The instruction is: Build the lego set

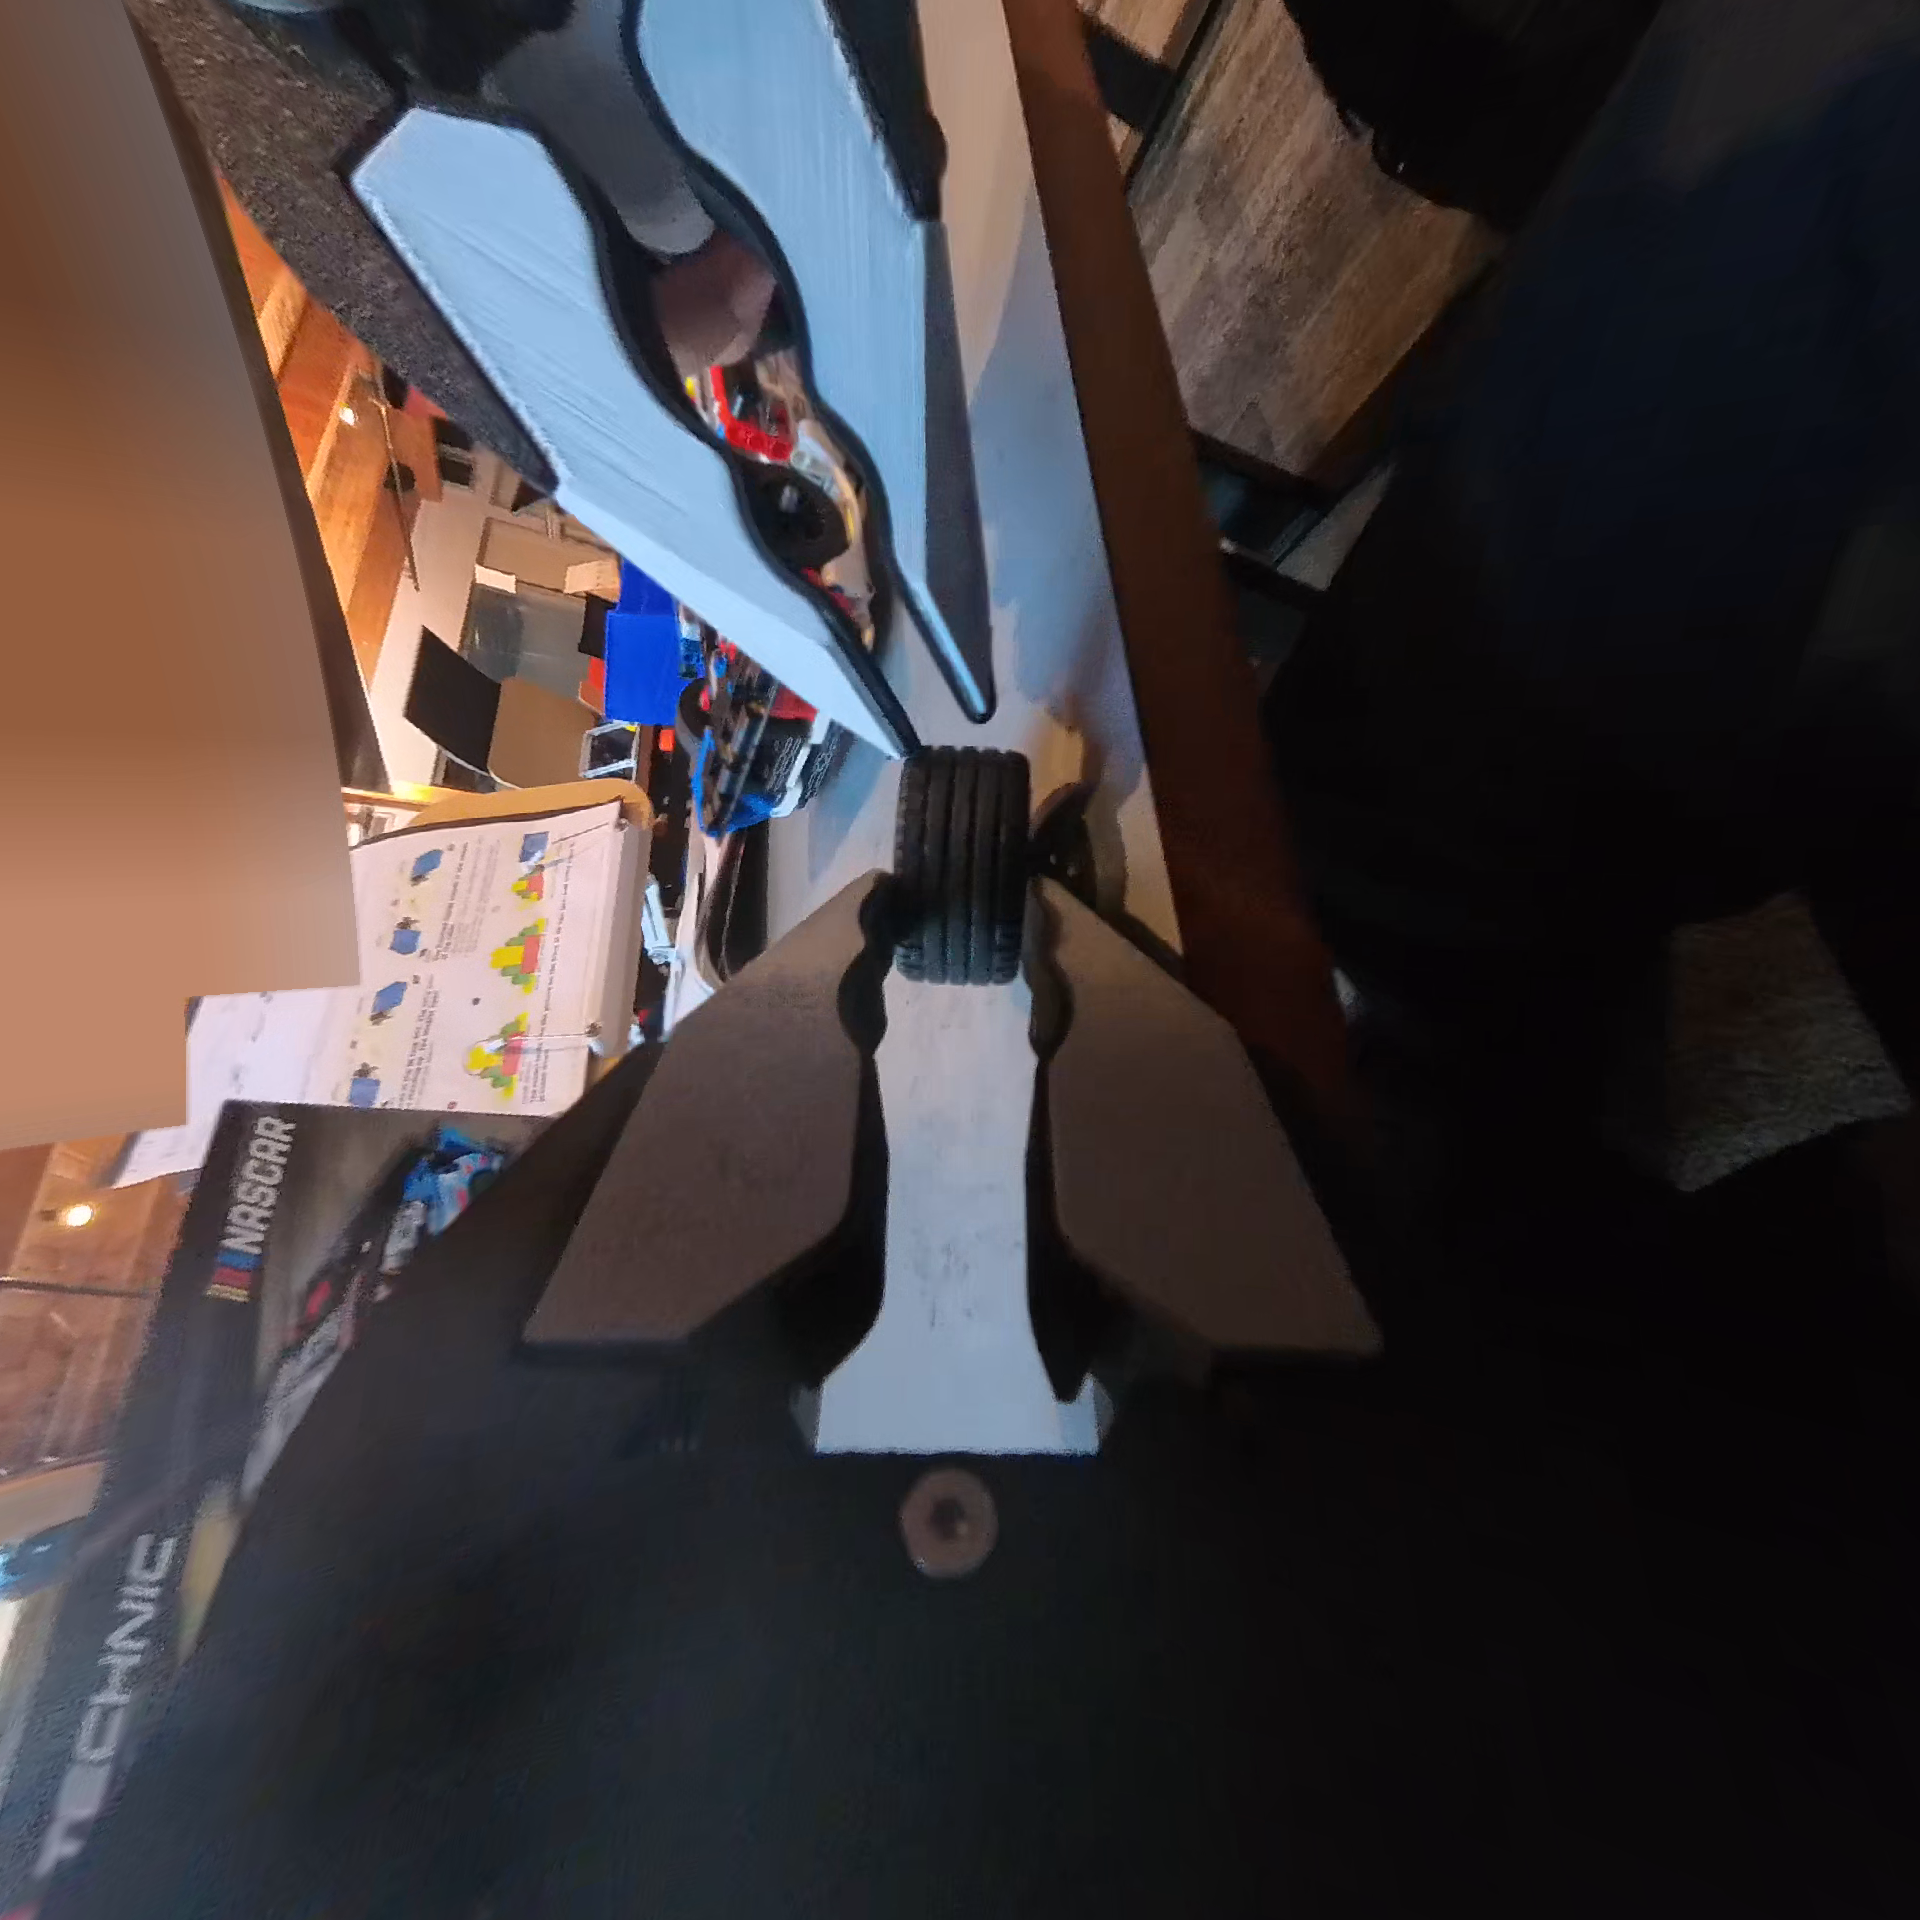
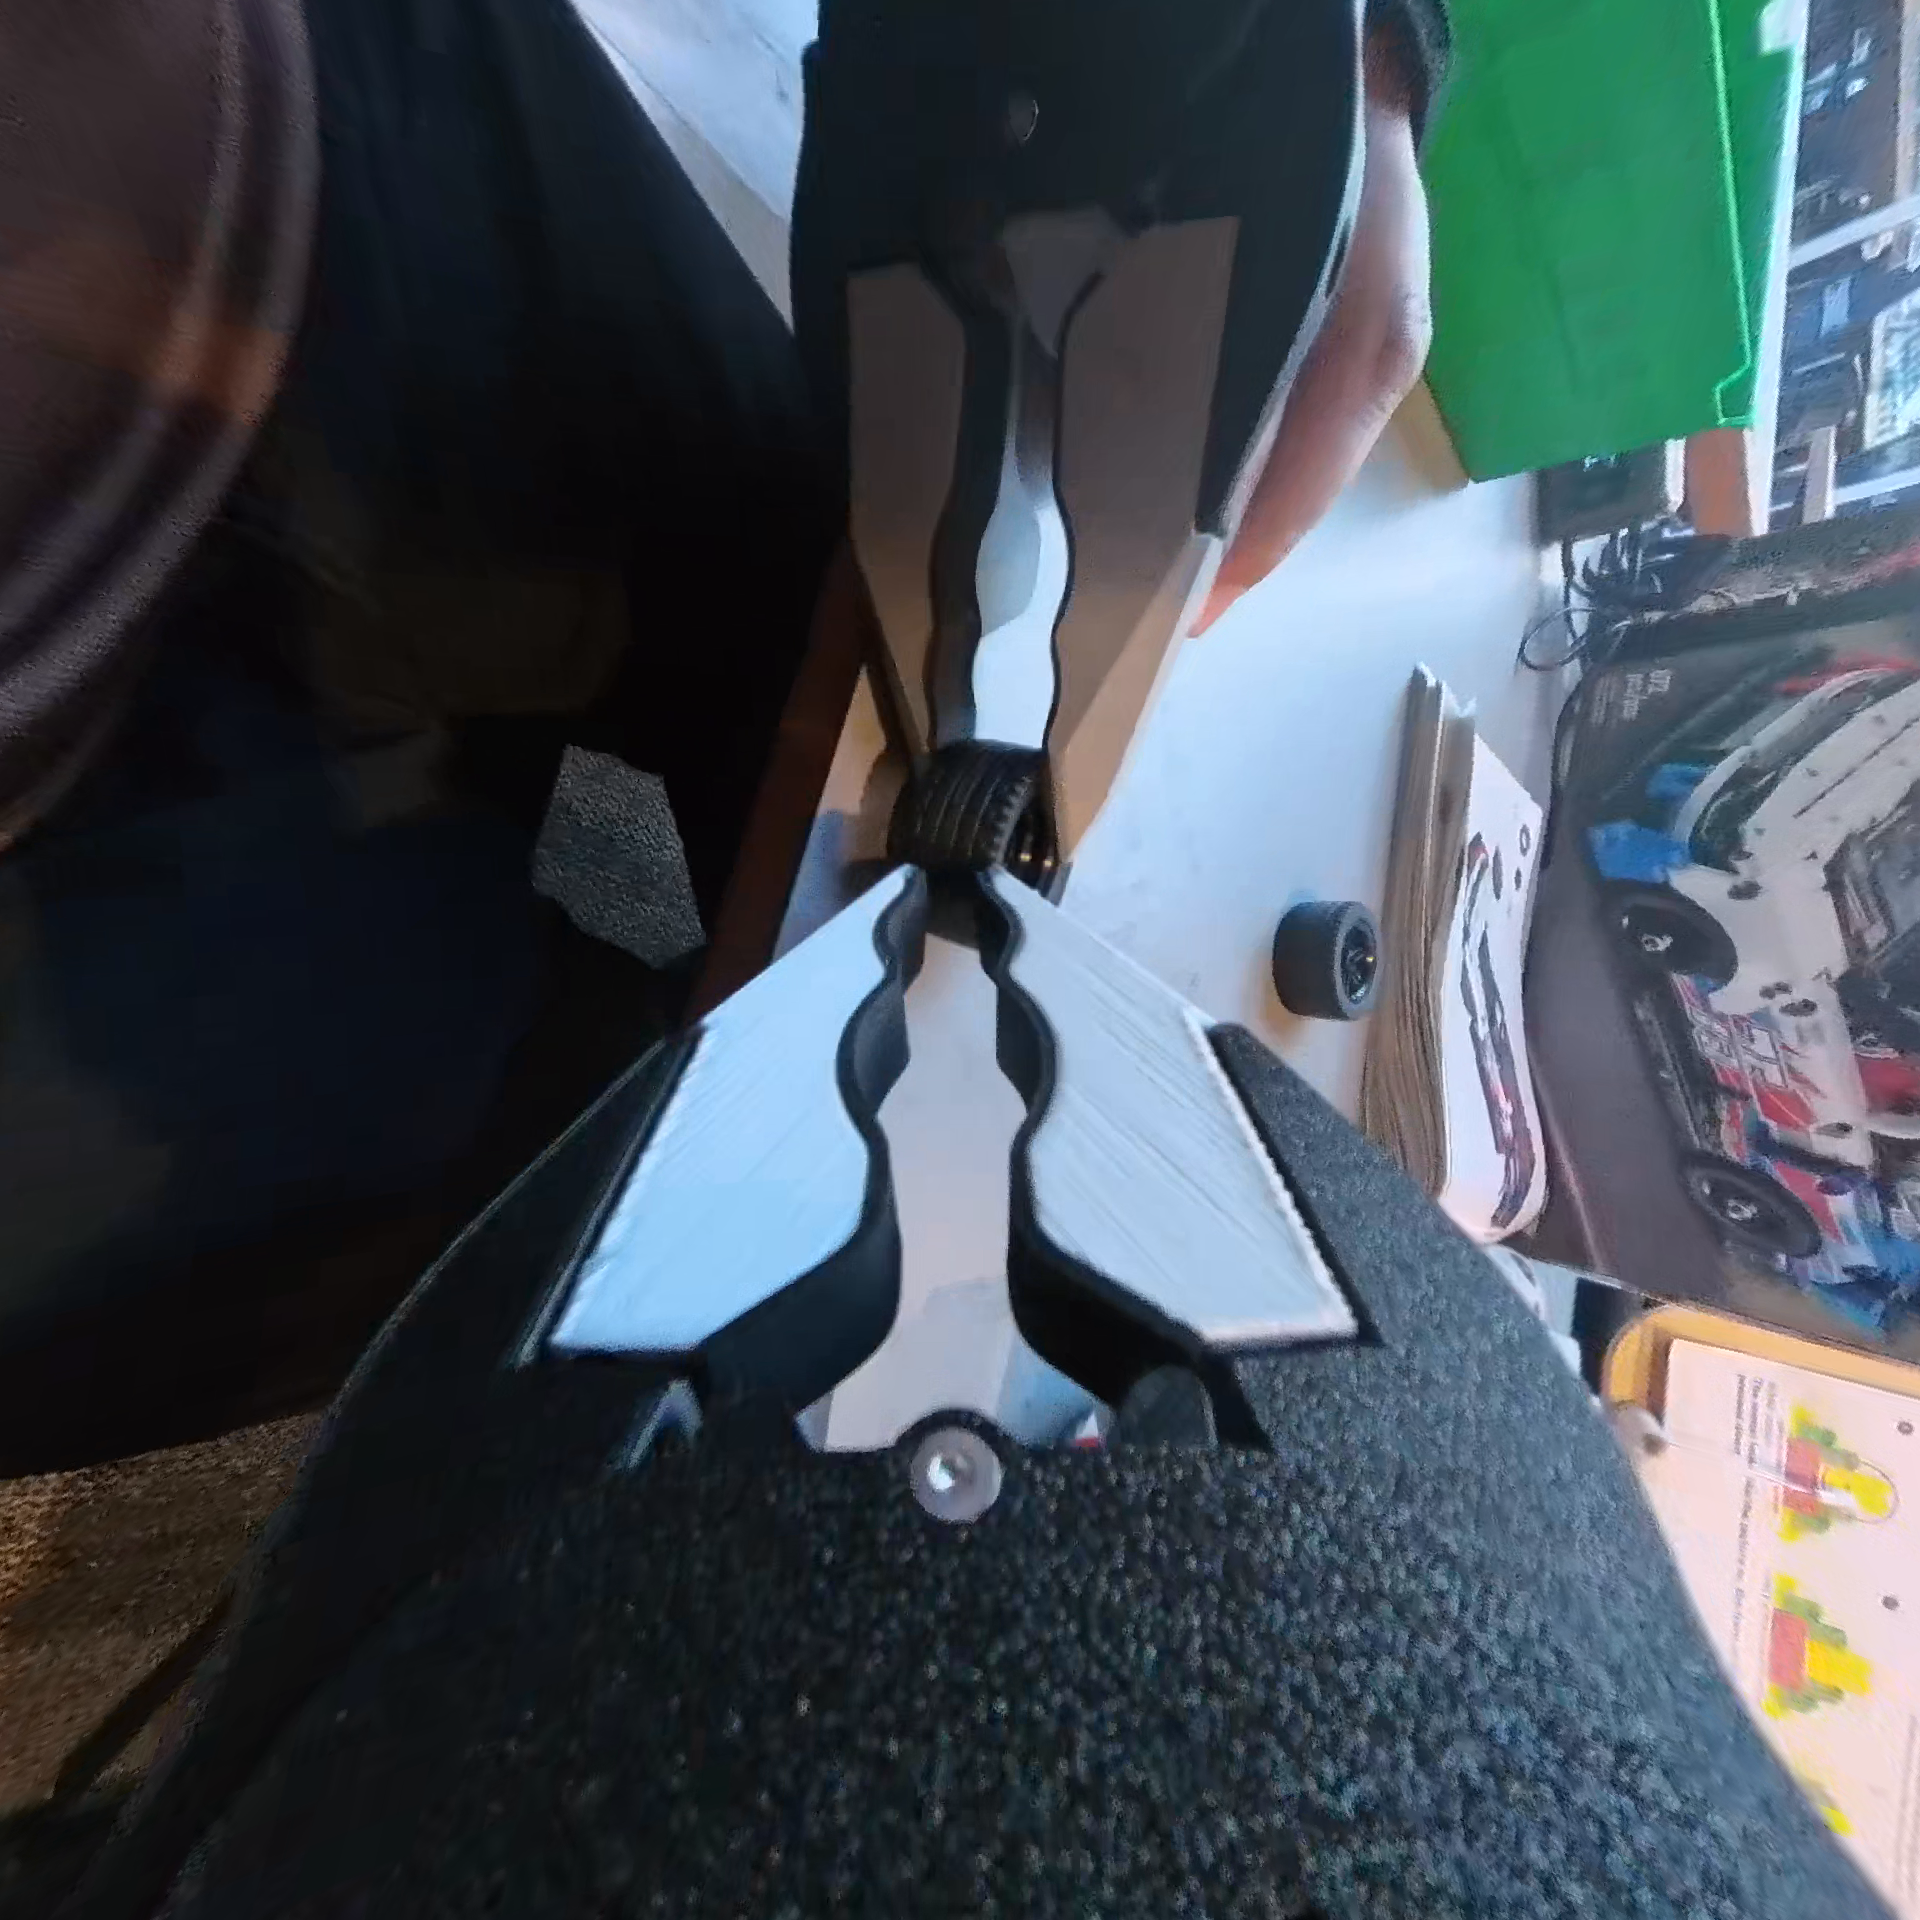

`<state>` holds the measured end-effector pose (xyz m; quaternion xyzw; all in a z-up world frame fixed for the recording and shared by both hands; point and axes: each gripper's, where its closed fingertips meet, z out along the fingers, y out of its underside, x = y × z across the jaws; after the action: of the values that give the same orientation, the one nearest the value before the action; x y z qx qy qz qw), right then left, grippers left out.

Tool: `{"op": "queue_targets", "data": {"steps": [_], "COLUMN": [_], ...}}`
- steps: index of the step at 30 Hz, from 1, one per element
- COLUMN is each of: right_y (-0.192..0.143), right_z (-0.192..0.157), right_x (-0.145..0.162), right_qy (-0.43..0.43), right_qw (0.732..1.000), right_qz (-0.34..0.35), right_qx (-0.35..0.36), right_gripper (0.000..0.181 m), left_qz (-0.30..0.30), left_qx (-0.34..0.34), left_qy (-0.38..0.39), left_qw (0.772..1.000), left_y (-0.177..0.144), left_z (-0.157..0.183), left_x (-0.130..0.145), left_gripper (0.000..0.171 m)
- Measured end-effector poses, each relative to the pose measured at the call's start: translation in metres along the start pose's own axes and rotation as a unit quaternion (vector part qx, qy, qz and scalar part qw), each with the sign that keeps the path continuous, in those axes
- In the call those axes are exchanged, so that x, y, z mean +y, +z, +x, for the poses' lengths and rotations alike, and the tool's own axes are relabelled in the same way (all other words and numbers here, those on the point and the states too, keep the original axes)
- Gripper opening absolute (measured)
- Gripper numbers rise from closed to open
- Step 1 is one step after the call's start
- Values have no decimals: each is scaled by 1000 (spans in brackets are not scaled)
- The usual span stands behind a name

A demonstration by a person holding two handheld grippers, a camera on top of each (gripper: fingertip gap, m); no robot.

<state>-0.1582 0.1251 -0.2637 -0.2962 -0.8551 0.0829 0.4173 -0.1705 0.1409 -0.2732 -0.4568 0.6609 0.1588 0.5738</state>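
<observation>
My left gripper has dark grey fingers and is shut on a black tyre, held on edge just above the white table. A black rim sticks out of the tyre's right side. My right gripper has white fingers and faces the left gripper from the other side. Its tips stand a narrow gap apart, right against the tread of the tyre. I cannot tell whether they pinch it. In the left wrist view the right gripper comes down from the top.
A second wheel lies on the table beside a thick instruction booklet and the set's box. A part-built blue and red car sits farther back. The table's brown wooden edge runs close by the tyre. My left and right fingertips are right by each other.
</observation>
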Motion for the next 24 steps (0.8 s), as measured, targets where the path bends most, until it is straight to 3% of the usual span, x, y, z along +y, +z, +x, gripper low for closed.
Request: {"op": "queue_targets", "data": {"steps": [7, 11, 18, 24], "right_y": [1, 1, 2, 17], "right_z": [-5, -3, -5, -8], "right_x": [2, 7, 6, 9], "right_qy": [-28, -17, 16, 66], "right_qw": [1000, 1000, 1000, 996], "right_qz": [-8, -19, -11, -9], "right_qx": [-12, -12, -13, -62], "right_gripper": [6, 12, 14, 13], "left_qz": [19, 6, -21, -23], "left_qx": [31, 90, 104, 114], "left_qy": [-99, -172, -205, -214], "left_qw": [994, 981, 973, 970], "left_y": [-16, -24, -20, -18], "left_z": [-6, -1, -1, 0], "left_x": [1, 6, 12, 13], "left_gripper": [45, 42, 45, 44]}}
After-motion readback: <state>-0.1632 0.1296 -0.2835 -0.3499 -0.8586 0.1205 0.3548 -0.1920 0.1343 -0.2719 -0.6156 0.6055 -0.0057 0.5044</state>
